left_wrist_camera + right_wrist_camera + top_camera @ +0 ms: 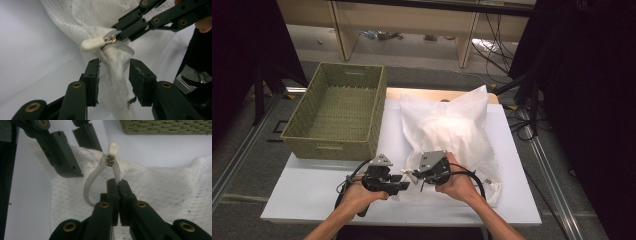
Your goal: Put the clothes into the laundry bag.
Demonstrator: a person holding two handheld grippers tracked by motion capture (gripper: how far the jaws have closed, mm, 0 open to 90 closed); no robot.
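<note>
Mesh bag (452, 131) contents indistinct; zipper (113, 167) partly hidden by tongs.

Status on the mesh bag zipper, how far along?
Done: the right claw is shut on the zipper tape just below the slider. In hand: the left claw stands open astride the mesh bag edge, not gripping. Left: the zip is not run along, and the wicker basket has no bag in it.

Left hand-held gripper (113, 82) straddles mesh bag (82, 17) (jaws apart).
</note>
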